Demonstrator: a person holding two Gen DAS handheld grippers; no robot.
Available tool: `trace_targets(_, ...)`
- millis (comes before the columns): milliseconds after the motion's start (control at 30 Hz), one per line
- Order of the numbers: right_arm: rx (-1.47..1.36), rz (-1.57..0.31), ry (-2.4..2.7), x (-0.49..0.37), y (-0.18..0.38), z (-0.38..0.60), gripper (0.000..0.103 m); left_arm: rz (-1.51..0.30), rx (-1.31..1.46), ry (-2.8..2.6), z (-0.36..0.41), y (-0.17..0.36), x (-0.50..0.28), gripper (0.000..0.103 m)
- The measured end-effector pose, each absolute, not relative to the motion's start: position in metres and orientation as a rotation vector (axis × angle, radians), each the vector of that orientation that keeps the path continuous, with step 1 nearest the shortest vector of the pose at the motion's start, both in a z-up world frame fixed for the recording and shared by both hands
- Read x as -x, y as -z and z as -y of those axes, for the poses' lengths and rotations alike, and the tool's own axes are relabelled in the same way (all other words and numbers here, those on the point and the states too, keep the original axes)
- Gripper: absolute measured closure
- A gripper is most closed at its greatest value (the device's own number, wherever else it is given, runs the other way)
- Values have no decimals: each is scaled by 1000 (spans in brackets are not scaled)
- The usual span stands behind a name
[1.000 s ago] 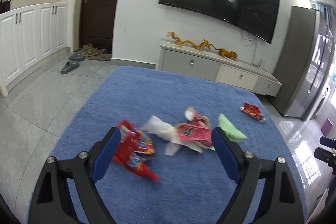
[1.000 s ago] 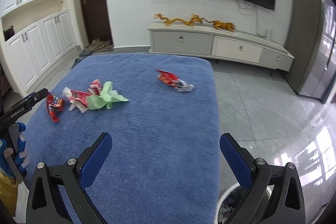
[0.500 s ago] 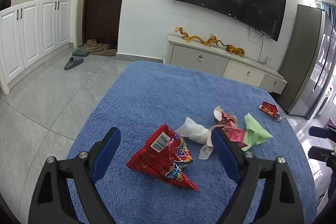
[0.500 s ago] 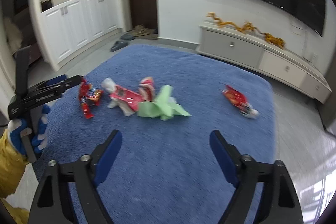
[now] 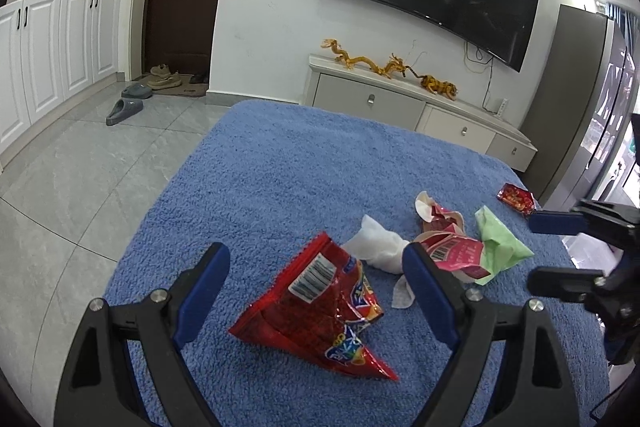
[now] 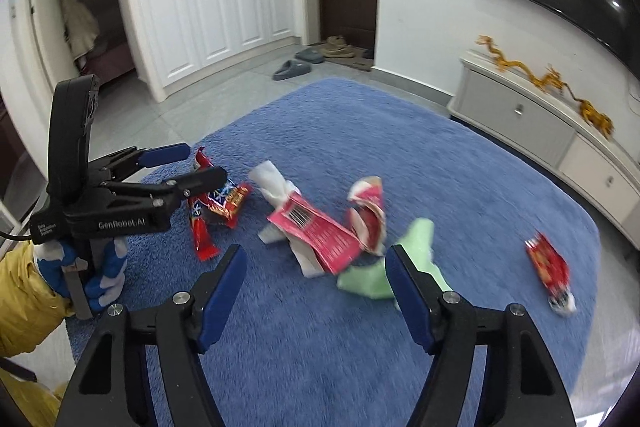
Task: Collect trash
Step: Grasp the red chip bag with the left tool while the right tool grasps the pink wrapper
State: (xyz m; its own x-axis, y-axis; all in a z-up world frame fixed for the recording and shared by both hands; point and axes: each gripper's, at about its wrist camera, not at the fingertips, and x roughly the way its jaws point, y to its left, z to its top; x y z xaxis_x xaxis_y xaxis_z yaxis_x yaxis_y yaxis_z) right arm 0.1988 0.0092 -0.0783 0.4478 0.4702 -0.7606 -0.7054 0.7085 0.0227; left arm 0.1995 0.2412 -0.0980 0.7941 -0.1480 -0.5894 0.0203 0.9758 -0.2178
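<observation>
From the left wrist, the left gripper (image 5: 316,275) has come closer and lower, and its wide-open jaws now sit on both sides of the red snack bag (image 5: 320,303) on the blue rug (image 5: 300,163), holding nothing yet, so I think it can grab soon. From the right wrist, the right gripper (image 6: 316,275) has swung over to the pile; its jaws are closing, empty, near the pink wrapper (image 6: 316,231) and green paper (image 6: 416,259), while a small red wrapper (image 6: 548,263) lies well apart.
</observation>
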Motion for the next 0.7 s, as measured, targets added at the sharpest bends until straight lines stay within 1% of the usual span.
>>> trace_targets(300,393,-849,-836,-223,105,-41,35,-687,271,139,-251,109,-210,15)
trace_targets(433,402,-865,-847,-232,116,-44,41,-705,293,153,-253,113,-213,16)
trace_targets(500,402,-872,-852,-235,121,-45,46,-707,301,156,-255,114,-213,16)
trace_targets(700,405,-870,-858,-230,125,-42,50,-704,285,171,-253,113,-214,16)
